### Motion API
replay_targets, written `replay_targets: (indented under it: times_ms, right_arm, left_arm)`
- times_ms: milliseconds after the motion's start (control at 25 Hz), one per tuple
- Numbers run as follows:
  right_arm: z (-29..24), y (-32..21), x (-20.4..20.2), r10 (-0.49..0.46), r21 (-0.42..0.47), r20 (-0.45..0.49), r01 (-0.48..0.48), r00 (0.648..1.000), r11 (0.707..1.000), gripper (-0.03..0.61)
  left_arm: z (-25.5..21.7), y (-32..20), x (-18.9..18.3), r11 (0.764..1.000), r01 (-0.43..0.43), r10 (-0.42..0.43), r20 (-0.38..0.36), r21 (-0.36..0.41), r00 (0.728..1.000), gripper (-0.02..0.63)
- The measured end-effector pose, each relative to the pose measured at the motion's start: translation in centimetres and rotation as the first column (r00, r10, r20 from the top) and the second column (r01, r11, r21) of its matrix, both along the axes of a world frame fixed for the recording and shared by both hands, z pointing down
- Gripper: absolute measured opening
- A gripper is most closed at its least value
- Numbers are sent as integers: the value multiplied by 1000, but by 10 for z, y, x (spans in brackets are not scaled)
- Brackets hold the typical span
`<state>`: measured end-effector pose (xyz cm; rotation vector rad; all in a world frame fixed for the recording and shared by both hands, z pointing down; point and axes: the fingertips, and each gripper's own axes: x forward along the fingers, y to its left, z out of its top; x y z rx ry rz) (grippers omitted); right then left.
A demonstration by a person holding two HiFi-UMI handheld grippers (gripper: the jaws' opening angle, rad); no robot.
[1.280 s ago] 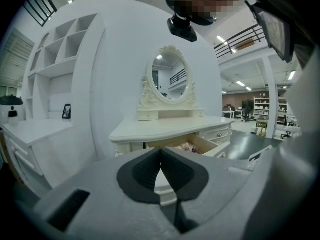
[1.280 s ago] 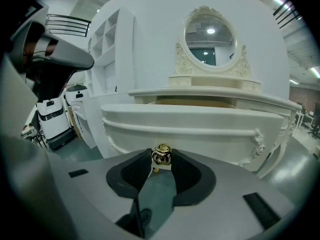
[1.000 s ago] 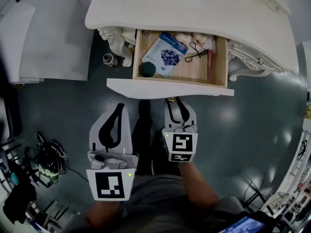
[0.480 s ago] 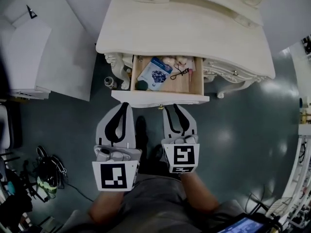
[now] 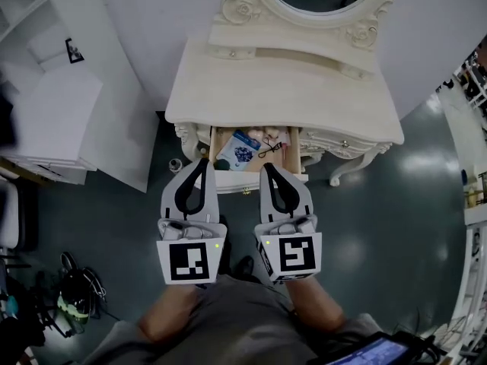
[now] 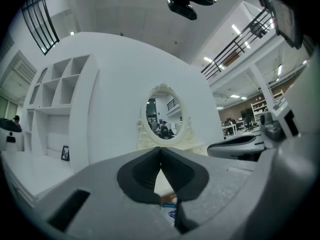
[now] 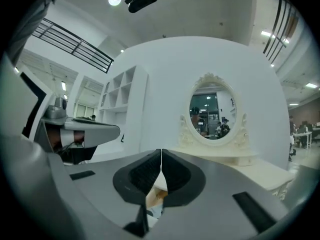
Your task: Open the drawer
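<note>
The cream dressing table (image 5: 281, 101) has its wooden drawer (image 5: 291, 149) pulled out, white front panel (image 5: 297, 178) toward me. Inside lie a blue packet (image 5: 238, 150) and small dark items. Both grippers are held level in front of the drawer and touch nothing. My left gripper (image 5: 200, 161) is shut and empty, its tips (image 6: 160, 151) meeting. My right gripper (image 5: 268, 167) has just been closing; its tips (image 7: 161, 154) are now together with nothing between them. The oval mirror (image 6: 161, 116) (image 7: 212, 116) stands beyond both.
A white shelf unit (image 5: 53, 120) stands at the left. A small bottle (image 5: 176, 164) sits on the floor by the table's left leg. A bag and cables (image 5: 76, 291) lie at lower left. The grey floor (image 5: 396, 226) spreads to the right.
Both grippers have risen and my view has lifted, so the table looks smaller and the mirror has come into sight. The right jaws have closed. The drawer stays out.
</note>
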<state>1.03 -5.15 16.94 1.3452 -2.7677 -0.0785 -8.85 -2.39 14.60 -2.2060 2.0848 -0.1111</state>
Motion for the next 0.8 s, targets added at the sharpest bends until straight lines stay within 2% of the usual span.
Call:
replay_targets:
  times_ms: [320, 800]
  right_arm:
    - [-24, 2, 10, 5, 57, 20, -6, 1000, 998, 14]
    - [-23, 3, 13, 5, 55, 20, -6, 1000, 998, 12]
  left_arm:
    - [-11, 2, 14, 1000, -16, 16, 27, 8, 1000, 15]
    - [-6, 1, 20, 1000, -28, 28, 29, -4, 999, 15]
